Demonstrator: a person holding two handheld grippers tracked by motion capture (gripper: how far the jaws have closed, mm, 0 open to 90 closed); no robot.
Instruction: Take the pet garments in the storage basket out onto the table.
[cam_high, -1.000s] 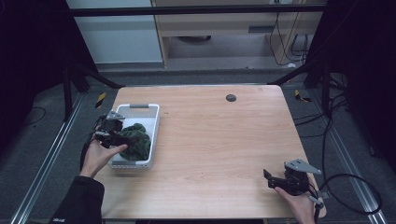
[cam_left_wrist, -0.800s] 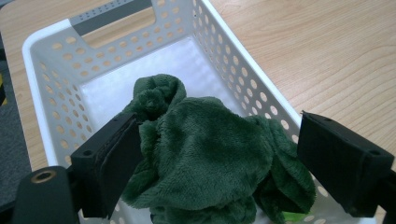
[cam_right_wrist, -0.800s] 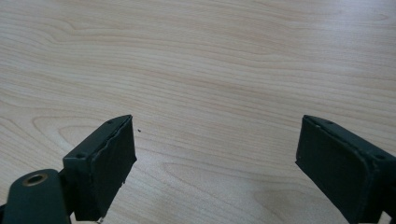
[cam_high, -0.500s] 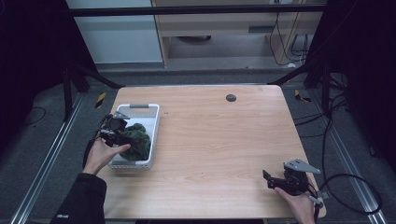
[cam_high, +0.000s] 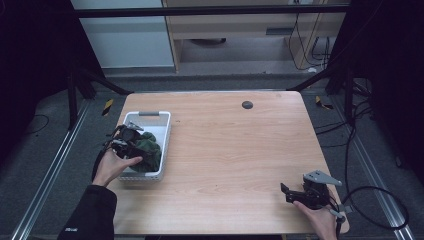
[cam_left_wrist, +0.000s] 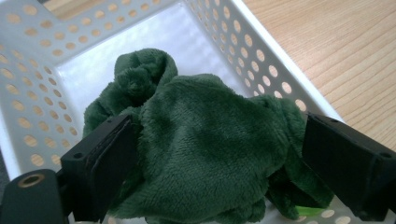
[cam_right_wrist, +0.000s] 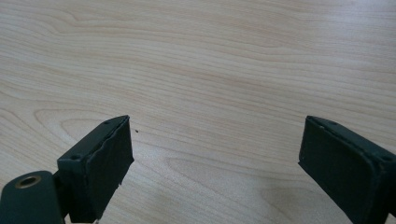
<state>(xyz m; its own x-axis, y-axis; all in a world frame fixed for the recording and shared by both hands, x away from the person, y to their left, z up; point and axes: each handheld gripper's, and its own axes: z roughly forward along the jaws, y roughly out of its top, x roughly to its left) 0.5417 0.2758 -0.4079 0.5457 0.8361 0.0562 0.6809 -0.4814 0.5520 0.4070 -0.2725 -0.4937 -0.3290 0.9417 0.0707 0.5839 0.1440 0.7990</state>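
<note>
Left gripper view: left hand-held gripper (cam_left_wrist: 205, 172), jaws spread wide around green plush cloth (cam_left_wrist: 205, 154) lying in white perforated basket (cam_left_wrist: 42, 70). Right hand-held gripper (cam_right_wrist: 215, 158): released, over bare tabletop (cam_right_wrist: 210, 60).

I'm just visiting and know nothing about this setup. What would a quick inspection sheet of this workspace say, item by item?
Surface: wooden table, light grain, with a small dark round spot near the far edge.
Job's things: green plush cloth bunched inside a white perforated basket at the table's left.
Clutter: nothing seen.
Grippers: left hand-held gripper has its jaws wide, one either side of the cloth; right hand-held gripper open over bare wood.
Cables: black cable trails from the right one.
Surroundings: dark frame, grey floor, cabinets behind.
</note>
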